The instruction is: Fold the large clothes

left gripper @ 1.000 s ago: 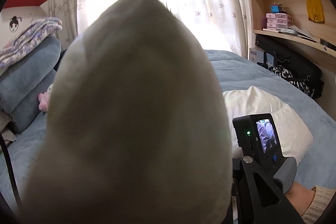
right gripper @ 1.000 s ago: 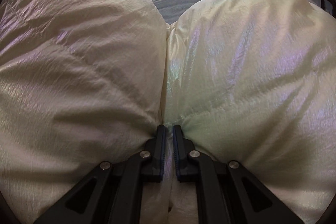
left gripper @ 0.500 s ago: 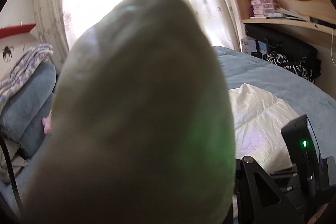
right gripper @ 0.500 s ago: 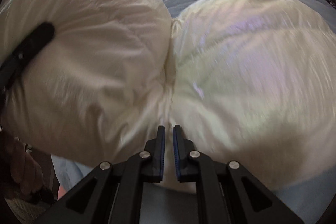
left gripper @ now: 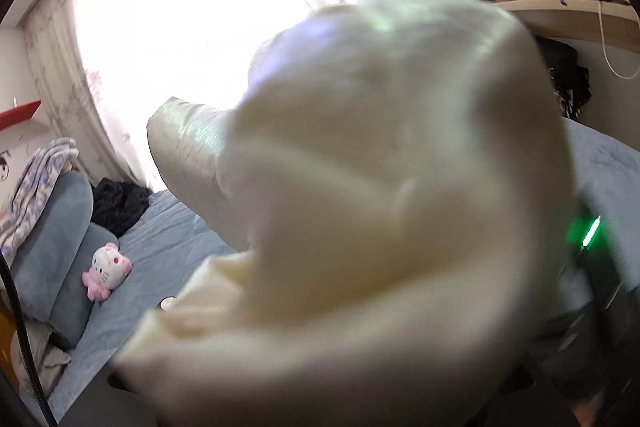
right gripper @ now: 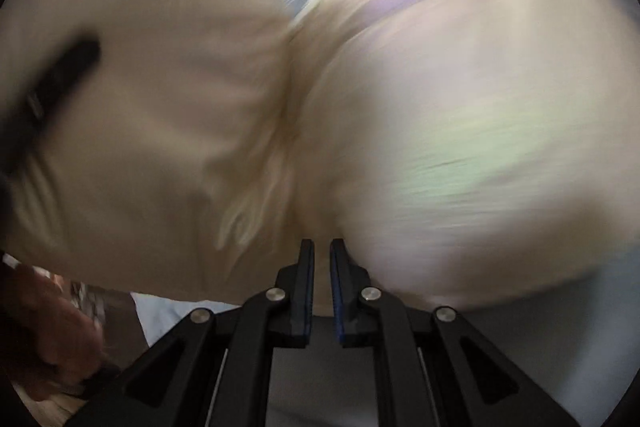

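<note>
The puffy white coat [right gripper: 460, 131] is bunched up above the blue bed [left gripper: 172, 239], not folded flat yet. The right gripper [right gripper: 322, 255] jaws pinch it. The left gripper's jaws are hidden, so I cannot tell.

cream jacket [left gripper: 380, 207], blue bed [left gripper: 168, 251], pink-white plush [left gripper: 106, 269]

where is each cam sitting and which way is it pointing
Left wrist: on the left gripper, facing the curtained window across the bed; the cream puffy jacket hides its fingers.
Right wrist: on the right gripper, looking down at the jacket; nearly closed fingers and a hand show at lower left.
Both share the jacket and bed.
</note>
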Demonstrator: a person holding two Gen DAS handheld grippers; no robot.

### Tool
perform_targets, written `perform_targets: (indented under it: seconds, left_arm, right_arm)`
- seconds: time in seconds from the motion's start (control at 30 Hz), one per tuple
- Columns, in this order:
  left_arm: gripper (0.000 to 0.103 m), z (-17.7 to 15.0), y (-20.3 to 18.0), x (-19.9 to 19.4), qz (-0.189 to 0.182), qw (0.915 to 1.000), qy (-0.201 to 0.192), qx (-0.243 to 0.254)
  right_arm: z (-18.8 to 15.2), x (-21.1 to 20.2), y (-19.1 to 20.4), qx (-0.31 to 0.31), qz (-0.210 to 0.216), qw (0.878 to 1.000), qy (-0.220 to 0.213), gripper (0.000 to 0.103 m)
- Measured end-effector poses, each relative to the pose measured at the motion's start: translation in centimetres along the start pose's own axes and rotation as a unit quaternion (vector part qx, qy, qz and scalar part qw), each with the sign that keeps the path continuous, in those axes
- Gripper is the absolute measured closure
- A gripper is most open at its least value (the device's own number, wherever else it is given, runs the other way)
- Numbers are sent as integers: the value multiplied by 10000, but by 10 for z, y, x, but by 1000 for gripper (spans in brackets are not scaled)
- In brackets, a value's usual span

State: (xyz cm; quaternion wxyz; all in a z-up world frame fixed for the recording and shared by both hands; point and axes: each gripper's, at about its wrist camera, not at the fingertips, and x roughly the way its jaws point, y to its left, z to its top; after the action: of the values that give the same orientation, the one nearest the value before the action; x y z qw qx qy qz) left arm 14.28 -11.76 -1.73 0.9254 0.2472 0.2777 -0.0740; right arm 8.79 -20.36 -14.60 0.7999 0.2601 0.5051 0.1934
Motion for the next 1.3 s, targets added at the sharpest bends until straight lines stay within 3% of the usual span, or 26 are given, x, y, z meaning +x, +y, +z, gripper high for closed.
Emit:
perform_targets:
  seconds: [0.13,0.23,0.37,0.53,0.73,0.83,0.97,1.1,1.23,1.3]
  left_arm:
    - [73,2,-27,-1,-96,9996,-11,268]
    - [72,3,-57,-2,-158,9982,-27,570]
    - [71,-1,-101,-4,-250,9952,9,943]
    - [68,-21,-148,-3,-220,9888,-13,1477]
    - [49,-44,-184,3,8,9795,-204,2006]
    - [39,-39,-190,0,-207,9799,-241,1971]
    - [25,-31,-168,-14,-675,9809,-258,1805]
    - [22,-22,-146,-30,-1197,9785,-193,1667]
    - [20,-15,-123,-44,-1686,9774,-53,1271]
    - [20,-11,-108,-50,-1859,9769,21,1050]
  right_arm:
    - [5,-70,-43,686,-683,9916,-857,95]
    - [6,-116,-70,999,-1493,9723,-1496,95]
    - [4,-149,-91,1511,-1827,9504,-2014,95]
    - [-1,-164,-109,1845,-2035,9373,-2145,95]
    - [-2,-166,-118,1966,-2100,9368,-1993,95]
    - [-2,-163,-119,1906,-2098,9383,-1983,95]
    - [-1,-165,-114,1821,-2109,9377,-2077,95]
    - [0,-170,-106,1735,-2068,9383,-2163,95]
    - [0,-176,-95,1718,-2029,9366,-2284,69]
    - [-1,-181,-88,1704,-1960,9355,-2395,69]
